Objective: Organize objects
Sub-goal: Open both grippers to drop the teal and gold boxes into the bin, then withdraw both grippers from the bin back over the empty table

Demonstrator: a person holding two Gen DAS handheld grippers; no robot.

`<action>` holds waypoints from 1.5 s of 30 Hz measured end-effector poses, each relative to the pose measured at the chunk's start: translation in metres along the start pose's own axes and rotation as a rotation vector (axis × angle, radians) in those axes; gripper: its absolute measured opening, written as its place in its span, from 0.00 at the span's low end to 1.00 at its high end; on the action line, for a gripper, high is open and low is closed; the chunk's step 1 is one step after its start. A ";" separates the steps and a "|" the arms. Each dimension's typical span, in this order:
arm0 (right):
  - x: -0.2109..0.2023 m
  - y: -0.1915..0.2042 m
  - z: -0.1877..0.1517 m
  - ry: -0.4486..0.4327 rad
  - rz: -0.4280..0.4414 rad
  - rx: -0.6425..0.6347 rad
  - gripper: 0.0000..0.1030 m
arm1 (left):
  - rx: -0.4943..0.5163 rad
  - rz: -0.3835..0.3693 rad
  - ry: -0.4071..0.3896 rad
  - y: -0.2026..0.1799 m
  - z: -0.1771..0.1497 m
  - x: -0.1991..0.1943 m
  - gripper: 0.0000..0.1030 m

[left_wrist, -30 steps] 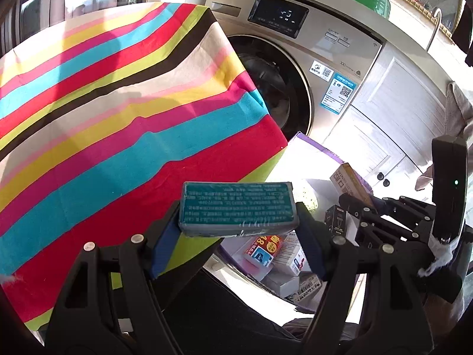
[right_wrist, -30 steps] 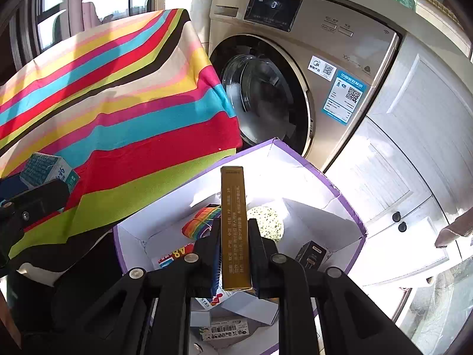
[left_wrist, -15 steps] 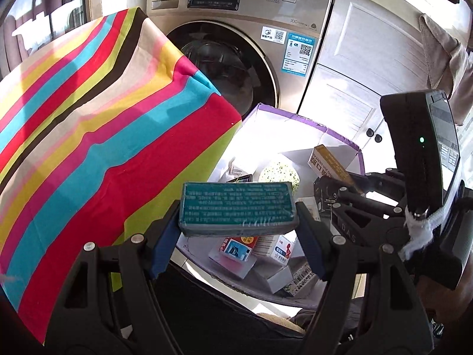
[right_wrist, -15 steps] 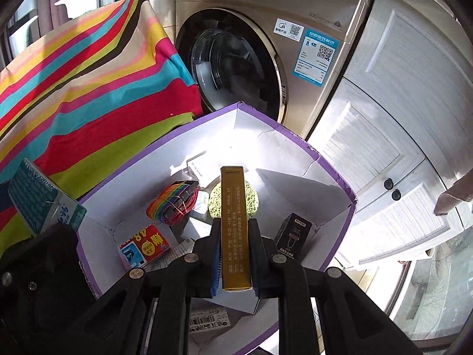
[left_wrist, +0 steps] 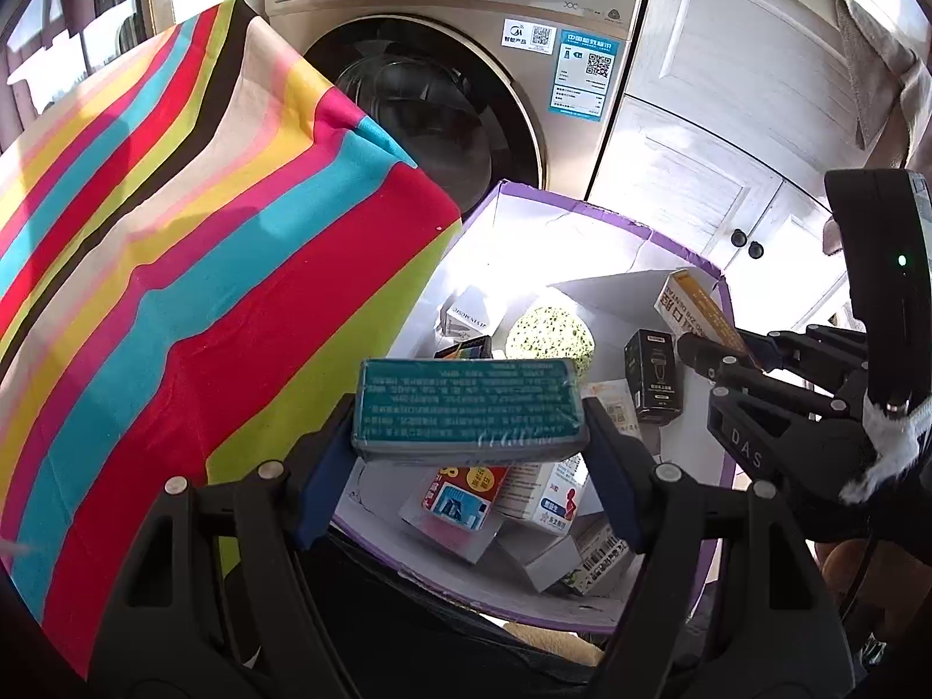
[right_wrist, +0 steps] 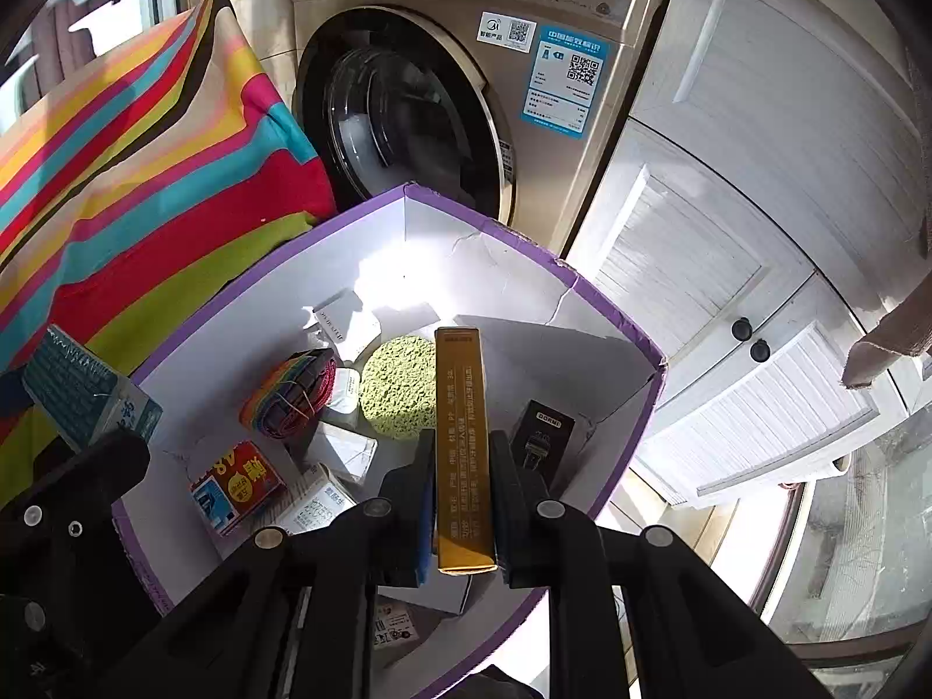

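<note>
Washing machine (left_wrist: 442, 87): gold front-loader behind everything, round dark door, a blue sticker and a white one, both with QR codes; the small print is too fine to read.
Striped cloth (left_wrist: 175, 244): bright bands of red, turquoise, yellow, pink and brown, draped to the left of the box.
Cupboard doors (right_wrist: 728, 268): white, slatted, two dark knobs.
Cardboard box (right_wrist: 606, 314): white inside, purple rim, on the floor before the machine; holds a green sponge (right_wrist: 402, 384), a rainbow bundle (right_wrist: 291, 390), a red pack (right_wrist: 239, 483) with a yellow "8", and a black carton (right_wrist: 542, 437) marked "DORMI".
Left gripper (left_wrist: 469, 442): clamps a teal carton (left_wrist: 466, 408) by its ends, lines of pale Chinese print, held over the box's near edge.
Right gripper (right_wrist: 463, 501): pinches a slim gold carton (right_wrist: 463, 442) narrowly, black Chinese print down its length, held above the box.
</note>
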State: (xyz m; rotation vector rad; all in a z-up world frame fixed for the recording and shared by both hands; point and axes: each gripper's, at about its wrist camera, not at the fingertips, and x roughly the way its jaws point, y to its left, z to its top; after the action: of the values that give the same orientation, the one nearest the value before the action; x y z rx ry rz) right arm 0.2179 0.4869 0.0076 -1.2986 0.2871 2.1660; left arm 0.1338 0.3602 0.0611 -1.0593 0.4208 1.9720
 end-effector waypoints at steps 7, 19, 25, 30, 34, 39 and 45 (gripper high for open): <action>0.002 -0.005 0.003 -0.003 -0.002 0.011 0.17 | 0.007 -0.007 0.019 -0.004 0.004 0.007 0.74; 0.005 -0.005 -0.002 0.031 0.004 0.006 0.40 | 0.028 -0.045 0.058 -0.007 0.000 0.008 0.90; -0.007 -0.004 -0.010 0.028 0.016 -0.012 0.52 | -0.002 -0.142 0.075 -0.003 -0.010 0.000 0.99; -0.014 -0.007 -0.020 0.042 0.028 0.005 0.52 | 0.030 -0.131 0.066 -0.016 -0.011 -0.006 0.99; -0.015 -0.010 -0.027 0.049 0.021 0.011 0.52 | 0.053 -0.103 0.067 -0.021 -0.011 -0.006 0.99; -0.013 -0.011 -0.029 0.059 0.020 0.021 0.52 | 0.051 -0.108 0.089 -0.018 -0.013 0.000 0.99; -0.013 -0.012 -0.030 0.063 0.013 0.029 0.52 | 0.051 -0.119 0.113 -0.021 -0.015 0.007 0.99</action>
State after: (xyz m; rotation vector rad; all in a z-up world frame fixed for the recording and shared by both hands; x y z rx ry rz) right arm 0.2516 0.4776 0.0046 -1.3542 0.3523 2.1266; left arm 0.1561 0.3668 0.0486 -1.1414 0.4557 1.7934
